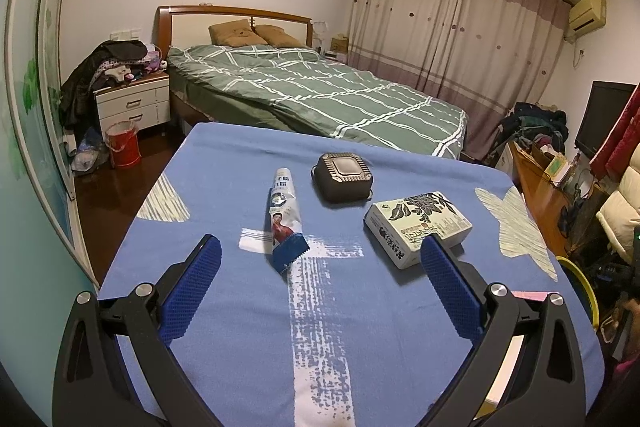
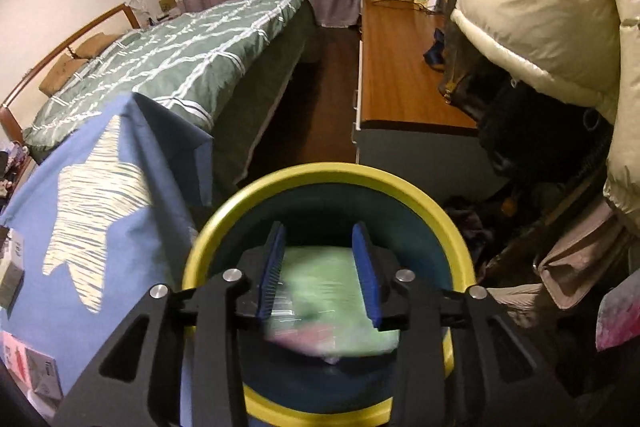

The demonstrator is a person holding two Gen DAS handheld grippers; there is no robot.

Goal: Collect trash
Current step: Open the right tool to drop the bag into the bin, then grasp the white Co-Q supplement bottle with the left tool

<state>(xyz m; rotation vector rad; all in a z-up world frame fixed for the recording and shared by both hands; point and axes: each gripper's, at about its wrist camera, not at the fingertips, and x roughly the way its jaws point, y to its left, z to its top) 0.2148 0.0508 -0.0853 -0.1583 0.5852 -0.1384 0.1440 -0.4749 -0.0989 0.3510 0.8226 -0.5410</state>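
Right gripper [image 2: 319, 269] lets a green packet [image 2: 332, 303] go over the bin [image 2: 320, 177]; left gripper [image 1: 320, 259] waits spread over the table.

From left to right on the blue tablecloth [image 1: 248, 327] the left wrist view shows a crumpled tube-like wrapper [image 1: 285, 215] at about 12 o'clock from the left gripper, a dark square box [image 1: 343, 177] at 1 o'clock behind it, and a white printed carton [image 1: 418, 225] at 2 o'clock, just by the right-hand finger; the jaws stand wide with nothing between them, probably ready to take the wrapper. Only the right wrist view shows the yellow-rimmed bin, which stands on the floor beside the table corner. There the blue pads are partly apart and the blurred packet lies between and below them (it looks to be dropping in), so this gripper pinches nothing firmly. This bin interior is hidden from the left camera; I judge that several pieces remain to collect.
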